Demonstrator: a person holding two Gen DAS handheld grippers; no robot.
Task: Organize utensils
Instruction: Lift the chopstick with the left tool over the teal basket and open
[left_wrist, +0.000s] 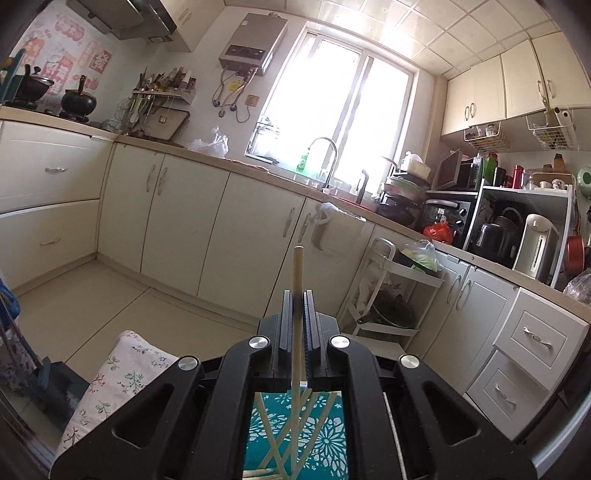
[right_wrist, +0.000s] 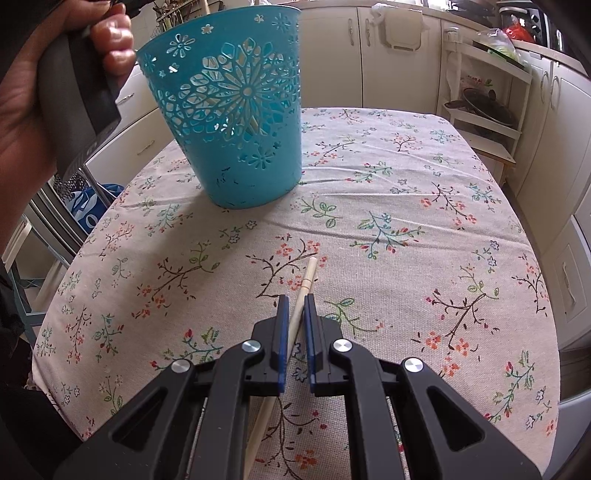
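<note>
Two pale wooden chopsticks are in play, one in each hand-held gripper. The left hand-held gripper (left_wrist: 297, 295) is closed tight on a pale wooden chopstick (left_wrist: 297, 273) that stands nearly upright between its pads, its top end poking above the fingertips and its lower part running down towards the teal plastic basket with cut-out flower patterns (left_wrist: 328, 435) directly beneath. Several more chopsticks (left_wrist: 271, 439) already lie crossed inside that basket. In the right wrist view the same teal basket (right_wrist: 236, 122) stands upright on the table covered by a floral-print cloth (right_wrist: 406, 206), with a person's hand (right_wrist: 48, 81) gripping the other tool's handle just beside its rim.

The right hand-held gripper (right_wrist: 293, 306) is nearly closed around a second pale wooden chopstick (right_wrist: 301, 295) lying on the cloth, well short of the basket; the stick runs at a slant between the pads, and I judge it pinched, not merely straddled.

Risks from here, as I read them: the upright stick could snag on the crossed ones below or on the basket's rim and flip out when released. The light, openwork basket might tip if the stick or the tool pushes on its wall. On the right, the slanted grip near one end could let the thin, smooth chopstick pivot or slide out during the lift.
</note>
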